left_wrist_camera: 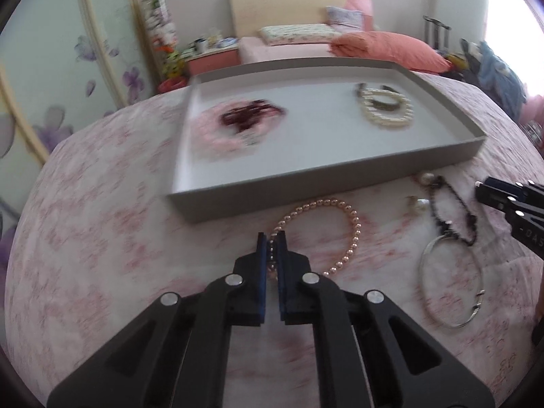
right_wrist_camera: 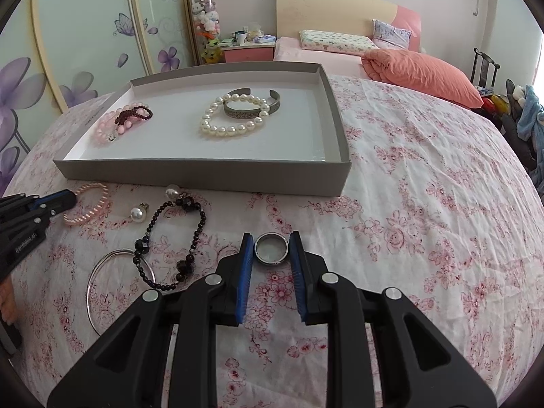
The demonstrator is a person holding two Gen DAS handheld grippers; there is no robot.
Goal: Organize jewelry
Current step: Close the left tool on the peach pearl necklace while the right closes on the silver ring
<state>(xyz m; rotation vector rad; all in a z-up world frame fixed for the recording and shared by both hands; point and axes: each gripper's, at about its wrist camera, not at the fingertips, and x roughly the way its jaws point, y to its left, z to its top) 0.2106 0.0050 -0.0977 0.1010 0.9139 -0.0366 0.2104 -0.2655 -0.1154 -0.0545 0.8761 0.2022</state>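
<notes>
pink bead bracelet (left_wrist_camera: 340, 231) pinched in left claw (left_wrist_camera: 271, 239)

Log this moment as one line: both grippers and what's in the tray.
left gripper: shut on pink bead bracelet | right gripper: shut on silver ring | tray: pearl bracelet, silver cuff
</notes>
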